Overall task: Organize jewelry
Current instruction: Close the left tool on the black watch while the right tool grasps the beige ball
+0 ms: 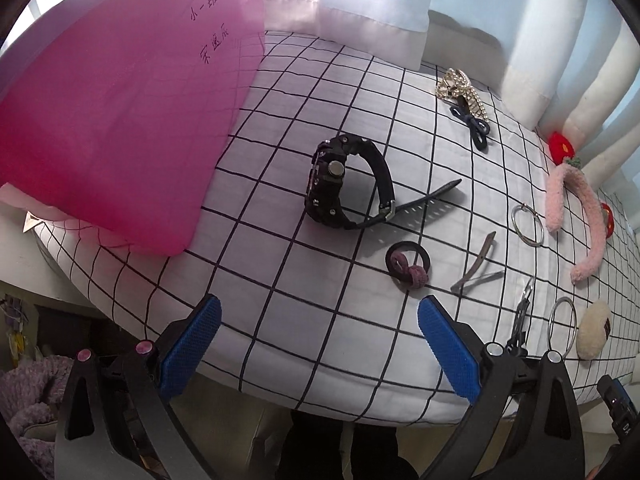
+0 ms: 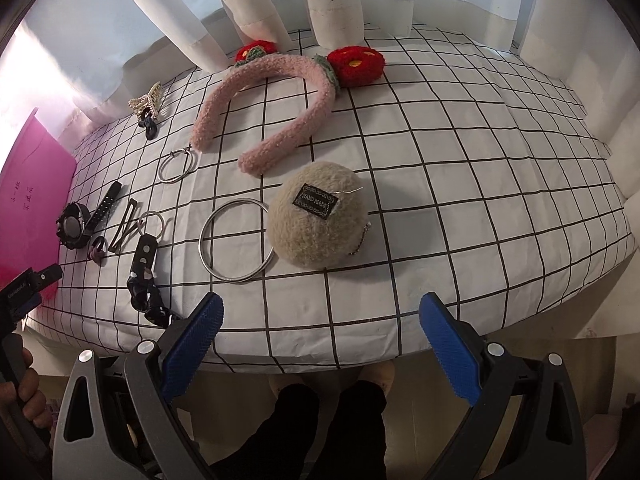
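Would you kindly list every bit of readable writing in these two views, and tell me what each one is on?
"HAND MADE": black label on the beige fluffy pouch.
"小一班": handwritten on the pink folder, upper line.
A second handwritten line of three characters below it on the folder: too unclear to read with confidence.
White lettering on the other gripper's black body at the left edge of the right wrist view: too blurred to read.
The watch shows no legible text.

A tabletop [image 2: 460, 184] under a white, black-gridded cloth bears a pink folder [image 1: 120, 128], a black watch [image 1: 344, 184], hair ties [image 1: 408, 266], a rhinestone clip [image 1: 460, 86], two metal rings [image 2: 236, 240], a pink fuzzy headband [image 2: 264, 120] with red flowers and a beige plush pouch [image 2: 316, 220].
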A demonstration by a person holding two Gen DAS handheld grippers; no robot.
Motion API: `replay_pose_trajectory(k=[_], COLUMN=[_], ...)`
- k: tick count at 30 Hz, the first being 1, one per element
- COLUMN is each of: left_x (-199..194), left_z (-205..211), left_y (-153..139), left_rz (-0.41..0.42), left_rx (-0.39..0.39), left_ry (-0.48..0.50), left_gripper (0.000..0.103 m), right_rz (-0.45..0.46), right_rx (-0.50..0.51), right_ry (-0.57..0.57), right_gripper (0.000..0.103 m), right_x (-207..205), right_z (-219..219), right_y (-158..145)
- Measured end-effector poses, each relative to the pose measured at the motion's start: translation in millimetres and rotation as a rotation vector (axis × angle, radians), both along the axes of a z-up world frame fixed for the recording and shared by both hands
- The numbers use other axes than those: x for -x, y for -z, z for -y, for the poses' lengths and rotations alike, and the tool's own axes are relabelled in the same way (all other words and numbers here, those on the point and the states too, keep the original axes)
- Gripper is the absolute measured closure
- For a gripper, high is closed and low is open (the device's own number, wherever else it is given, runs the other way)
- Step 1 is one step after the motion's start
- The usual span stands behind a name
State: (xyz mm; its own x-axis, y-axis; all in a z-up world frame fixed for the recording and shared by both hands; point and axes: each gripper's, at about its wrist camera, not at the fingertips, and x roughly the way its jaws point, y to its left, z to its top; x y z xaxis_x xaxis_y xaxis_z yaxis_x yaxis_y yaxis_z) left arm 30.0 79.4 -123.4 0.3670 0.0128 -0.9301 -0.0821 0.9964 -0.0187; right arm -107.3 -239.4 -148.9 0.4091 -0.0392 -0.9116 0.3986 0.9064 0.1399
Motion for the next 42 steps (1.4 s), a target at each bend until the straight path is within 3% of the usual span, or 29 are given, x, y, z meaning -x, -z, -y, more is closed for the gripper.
replay_pose_trajectory(k=[14,17,22,42], left_x=[-56.6,-59.4,-62.1,-85.9], left_z=[-20.2,-20.4,-13.8,-16.1], left_y=[18.8,27.0,37.7,55.2], left_rz=[0.054,0.046,0.034,0.047], left_rx=[-0.019,-0.005,-0.051,-0.034], left_ry=[-0.077,-0.075,-0.054,-0.151], left_gripper=[0.006,0.006,0.006,0.006], right_rz=[-0.004,-0.008,-0.012,-0.028], right_rx=[0.041,0.046,0.076,0.121], right_ry=[0.034,0.032,0.020,0.011], right_gripper=[0.009,0.009,0.009,0.009], right_x=[-17.4,-22.2,-28.3,-42.8], right_z=[16.0,14.6,9.6,13.4], right_y=[19.8,24.3,27.2,43.7])
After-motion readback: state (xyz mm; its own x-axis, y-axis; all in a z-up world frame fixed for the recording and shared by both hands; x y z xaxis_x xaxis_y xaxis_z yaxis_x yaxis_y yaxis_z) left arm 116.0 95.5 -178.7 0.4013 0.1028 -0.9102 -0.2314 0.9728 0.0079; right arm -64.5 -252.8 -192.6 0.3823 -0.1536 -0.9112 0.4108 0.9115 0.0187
